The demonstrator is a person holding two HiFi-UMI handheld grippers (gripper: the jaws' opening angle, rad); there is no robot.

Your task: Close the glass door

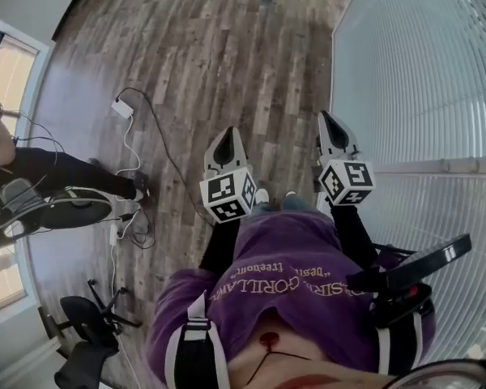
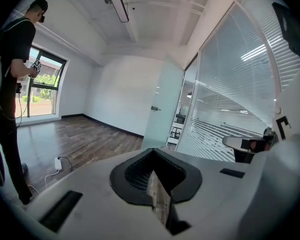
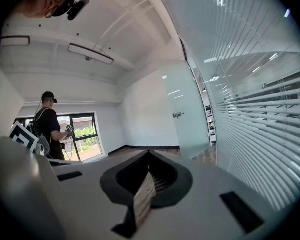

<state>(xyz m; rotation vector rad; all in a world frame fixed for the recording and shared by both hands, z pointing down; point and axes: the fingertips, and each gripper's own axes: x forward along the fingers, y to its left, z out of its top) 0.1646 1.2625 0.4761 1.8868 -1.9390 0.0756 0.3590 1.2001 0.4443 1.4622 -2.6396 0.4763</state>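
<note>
We hold both grippers out ahead of us over the grey-brown wood-plank floor (image 1: 211,55), side by side and close to the tall glass partition wall with fine horizontal stripes (image 1: 421,71) on our right. The left gripper (image 1: 227,140) is clenched on nothing: in its own view the two jaws meet with only a thin slit between them. The right gripper (image 1: 332,124) is likewise pressed closed and empty. The frosted pale-green glass door (image 2: 162,101) stands well ahead of both grippers, swung open into the room from the striped wall, its small metal handle (image 2: 154,108) on the side facing us. The right gripper view shows the same door leaf (image 3: 187,109) just left of the partition. The pale panel at the top edge of the head view may be the door's foot, though we cannot be sure. A person in black (image 2: 10,84) stands far off on the left by the window (image 2: 42,86), and a white power adapter with its cable (image 1: 121,108) lies on the floor.
</note>
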